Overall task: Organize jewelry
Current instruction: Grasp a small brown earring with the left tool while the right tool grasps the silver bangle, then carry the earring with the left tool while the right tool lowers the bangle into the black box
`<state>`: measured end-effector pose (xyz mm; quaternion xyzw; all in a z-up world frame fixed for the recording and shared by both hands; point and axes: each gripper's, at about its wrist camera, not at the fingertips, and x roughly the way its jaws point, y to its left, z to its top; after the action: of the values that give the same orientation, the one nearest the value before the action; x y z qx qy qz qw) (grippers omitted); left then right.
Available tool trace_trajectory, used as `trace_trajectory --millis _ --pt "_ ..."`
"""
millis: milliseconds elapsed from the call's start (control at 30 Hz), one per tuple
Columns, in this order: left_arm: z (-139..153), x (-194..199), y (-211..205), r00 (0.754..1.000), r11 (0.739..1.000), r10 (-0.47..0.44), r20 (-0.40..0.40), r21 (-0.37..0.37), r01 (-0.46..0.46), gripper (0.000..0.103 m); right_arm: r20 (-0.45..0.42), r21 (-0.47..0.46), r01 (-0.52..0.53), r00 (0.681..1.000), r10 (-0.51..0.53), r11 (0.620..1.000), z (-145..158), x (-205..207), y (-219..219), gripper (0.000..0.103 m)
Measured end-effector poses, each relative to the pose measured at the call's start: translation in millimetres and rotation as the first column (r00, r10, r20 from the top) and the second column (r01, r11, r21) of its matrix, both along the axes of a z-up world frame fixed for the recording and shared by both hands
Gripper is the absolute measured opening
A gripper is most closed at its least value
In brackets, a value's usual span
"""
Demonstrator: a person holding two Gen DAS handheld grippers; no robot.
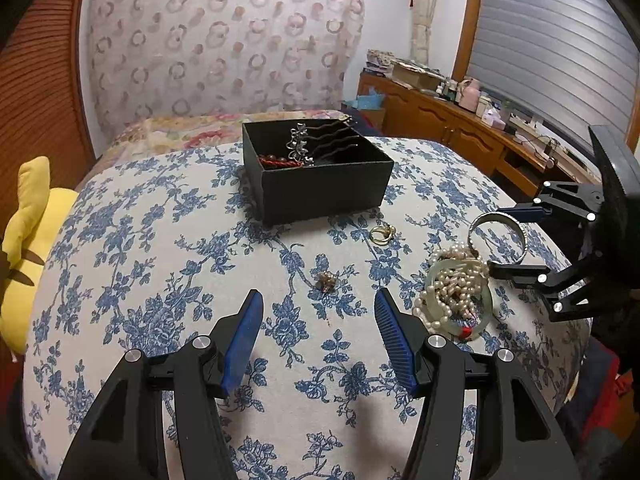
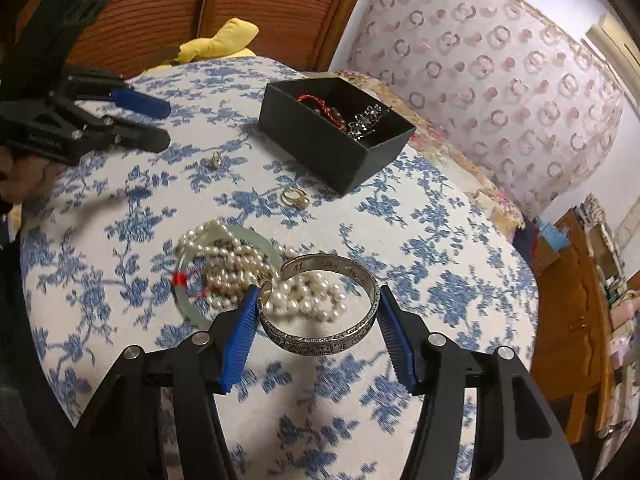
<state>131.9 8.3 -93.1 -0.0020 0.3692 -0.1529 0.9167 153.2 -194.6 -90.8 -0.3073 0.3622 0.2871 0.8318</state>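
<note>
A black box [image 1: 320, 184] [image 2: 320, 136] on the blue-flowered cloth holds a red cord bracelet [image 1: 280, 163] and a silver hairpin [image 1: 298, 144]. A gold ring [image 1: 382, 234] [image 2: 294, 197], a small brooch [image 1: 326, 280] [image 2: 216, 160], a pearl necklace [image 1: 452, 284] [image 2: 256, 276] and a jade bangle [image 1: 486, 308] [image 2: 188, 304] lie loose. My right gripper [image 2: 316, 300] [image 1: 516, 240] is shut on a silver cuff bracelet [image 2: 320, 340] [image 1: 500, 224], its pads touching both sides. My left gripper [image 1: 320, 300] [image 2: 160, 124] is open and empty, just short of the brooch.
A yellow plush toy [image 1: 28, 240] [image 2: 216, 42] lies at the table's left edge. A wooden sideboard [image 1: 460, 128] with clutter stands at the right. A flowered cushion [image 1: 200, 128] lies behind the box.
</note>
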Motion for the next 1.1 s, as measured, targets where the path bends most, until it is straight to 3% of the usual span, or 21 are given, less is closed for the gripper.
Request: trace_trajectory --millis 267,367,467,633,700,1100 --pt "-1 8 -6 1.000 1.000 -0.019 -0.005 -0.005 0.019 0.055 0.018 0.030 0.029 0.999 -0.030 0.999 11 -4 -8 0.061" --pt "-7 20 -9 0.999 0.999 -0.029 -0.041 -0.015 0.028 0.055 0.026 0.062 0.053 0.998 -0.054 0.997 15 -3 -10 0.061" --pt "-14 31 -15 0.997 0.999 -0.038 -0.069 0.003 0.038 0.043 0.024 0.098 0.064 0.997 -0.067 0.993 18 -2 -11 0.061" --pt "-20 44 -25 0.995 0.999 -0.040 -0.087 0.034 0.043 0.031 0.027 0.140 0.072 0.997 -0.077 0.987 24 -3 -10 0.061" --pt "-25 49 -28 0.994 0.998 -0.034 -0.101 0.055 0.040 0.011 0.028 0.155 0.073 0.997 -0.078 0.985 27 -2 -11 0.061" --pt "0 51 -29 0.998 0.998 -0.044 -0.042 0.035 0.045 0.009 0.023 0.262 0.086 0.995 -0.095 0.961 40 16 -8 0.061"
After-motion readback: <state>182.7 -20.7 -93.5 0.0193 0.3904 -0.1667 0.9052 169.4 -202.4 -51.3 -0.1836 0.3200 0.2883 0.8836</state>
